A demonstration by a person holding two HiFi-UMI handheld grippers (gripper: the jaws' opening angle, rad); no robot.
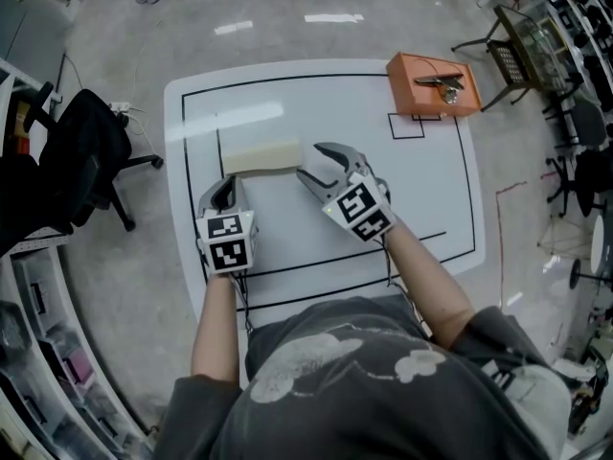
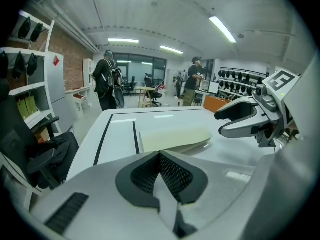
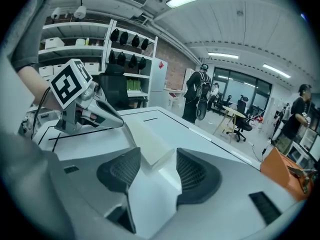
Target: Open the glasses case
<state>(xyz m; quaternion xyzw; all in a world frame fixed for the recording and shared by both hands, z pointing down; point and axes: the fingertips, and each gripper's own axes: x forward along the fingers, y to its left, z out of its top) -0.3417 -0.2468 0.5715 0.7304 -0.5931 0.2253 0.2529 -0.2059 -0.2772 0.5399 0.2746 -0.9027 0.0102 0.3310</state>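
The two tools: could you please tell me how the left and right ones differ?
The left tool has its jaws shut on nothing; the right tool has them apart. The cream glasses case lies ahead of the left tool, whereas its end sits between the right tool's jaws, not gripped. Both point at the case.

Matt cream glasses case (image 1: 261, 157), glossy smooth table (image 1: 335, 103).

Dark grey T-shirt (image 1: 421, 391) with pale print; light grey left gripper (image 1: 228, 180) and right gripper (image 1: 314, 164) bear black-and-white marker cubes (image 1: 228, 241).
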